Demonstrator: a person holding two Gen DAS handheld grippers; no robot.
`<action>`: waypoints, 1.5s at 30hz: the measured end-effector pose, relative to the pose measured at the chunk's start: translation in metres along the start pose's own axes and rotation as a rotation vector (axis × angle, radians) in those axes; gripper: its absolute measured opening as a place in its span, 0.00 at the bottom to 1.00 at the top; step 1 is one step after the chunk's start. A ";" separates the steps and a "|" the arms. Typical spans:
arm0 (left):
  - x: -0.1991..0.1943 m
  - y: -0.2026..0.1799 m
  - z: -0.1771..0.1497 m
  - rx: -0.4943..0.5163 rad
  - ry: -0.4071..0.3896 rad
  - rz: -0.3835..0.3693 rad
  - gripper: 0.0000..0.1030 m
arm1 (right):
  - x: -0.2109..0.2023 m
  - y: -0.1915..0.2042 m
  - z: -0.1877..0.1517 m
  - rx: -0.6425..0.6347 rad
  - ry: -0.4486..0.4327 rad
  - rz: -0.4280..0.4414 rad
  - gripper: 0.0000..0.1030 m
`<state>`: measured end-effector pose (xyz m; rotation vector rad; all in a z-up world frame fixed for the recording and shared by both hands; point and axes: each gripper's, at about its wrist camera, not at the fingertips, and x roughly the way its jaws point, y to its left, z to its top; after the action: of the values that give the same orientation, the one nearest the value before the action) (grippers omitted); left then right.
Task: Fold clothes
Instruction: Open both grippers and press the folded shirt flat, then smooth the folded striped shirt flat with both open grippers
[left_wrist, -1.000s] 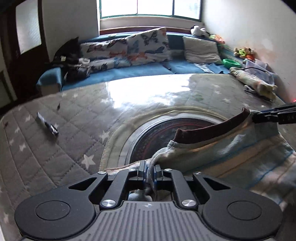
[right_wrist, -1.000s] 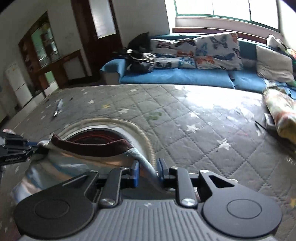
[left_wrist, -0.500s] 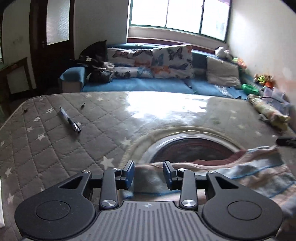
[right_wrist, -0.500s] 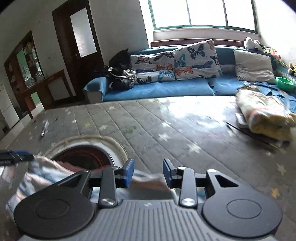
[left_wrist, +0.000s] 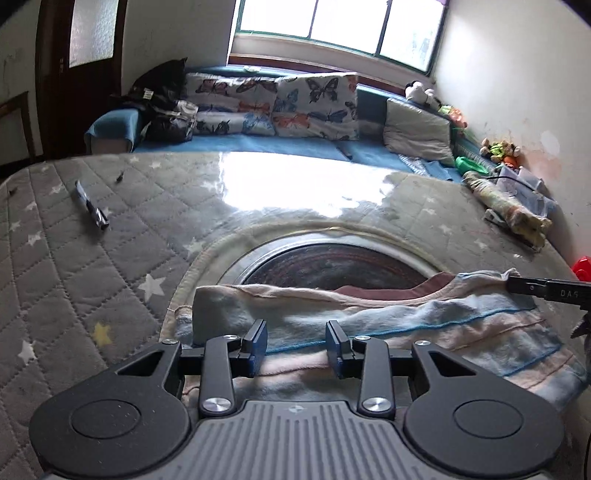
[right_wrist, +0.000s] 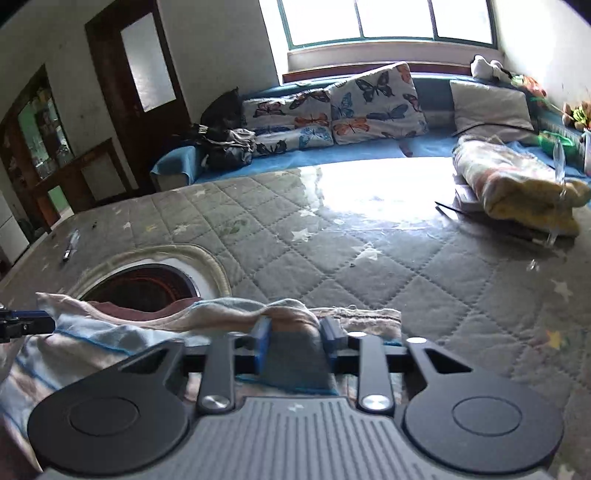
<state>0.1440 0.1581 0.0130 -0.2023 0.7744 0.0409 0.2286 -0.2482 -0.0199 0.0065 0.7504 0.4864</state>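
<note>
- Pen (left_wrist: 92, 208): lies on the grey star-quilted bed (left_wrist: 122, 229), far left, well apart from the garment and both grippers.
- Round patterned panel (left_wrist: 332, 264) with cream border: set into the quilt, mid-bed; its near edge is covered by the garment.
- Striped garment (left_wrist: 406, 325): pale blue and pink bands, dark maroon collar edge. Lies spread flat on the bed, directly ahead of and partly under both grippers, long axis running left to right.
- Left gripper (left_wrist: 296, 345): jaws wide apart, blue pads clear of the cloth on either side. Holds nothing. Hovers over the garment's left portion, cloth visible through the gap between the fingers.
- Right gripper (right_wrist: 295, 341): jaws parted to a moderate gap, with a raised fold of the garment (right_wrist: 291, 317) bunched between the pads. Cloth appears to touch both pads; whether it is actually pinched cannot be told from this view. In the left wrist view its fingers (left_wrist: 546, 291) come in from the right edge at the garment's top right corner.
- Rolled yellow-and-pink blanket (right_wrist: 517, 184): far right side of the bed, well apart from the garment.
- Butterfly-print cushions (right_wrist: 332, 110): on the blue sofa (right_wrist: 332, 155) behind the bed, under the window.
</note>
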 end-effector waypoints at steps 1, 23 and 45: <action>0.004 0.002 0.000 -0.008 0.006 0.003 0.36 | 0.003 0.001 0.000 -0.002 0.002 -0.012 0.14; -0.023 -0.036 -0.028 0.009 -0.077 -0.137 0.34 | -0.006 0.094 -0.017 -0.200 -0.005 0.141 0.26; 0.002 -0.033 -0.015 -0.054 -0.066 -0.124 0.36 | 0.030 0.128 -0.019 -0.279 0.075 0.143 0.34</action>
<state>0.1387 0.1223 0.0060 -0.2985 0.6938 -0.0491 0.1806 -0.1245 -0.0304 -0.2202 0.7537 0.7279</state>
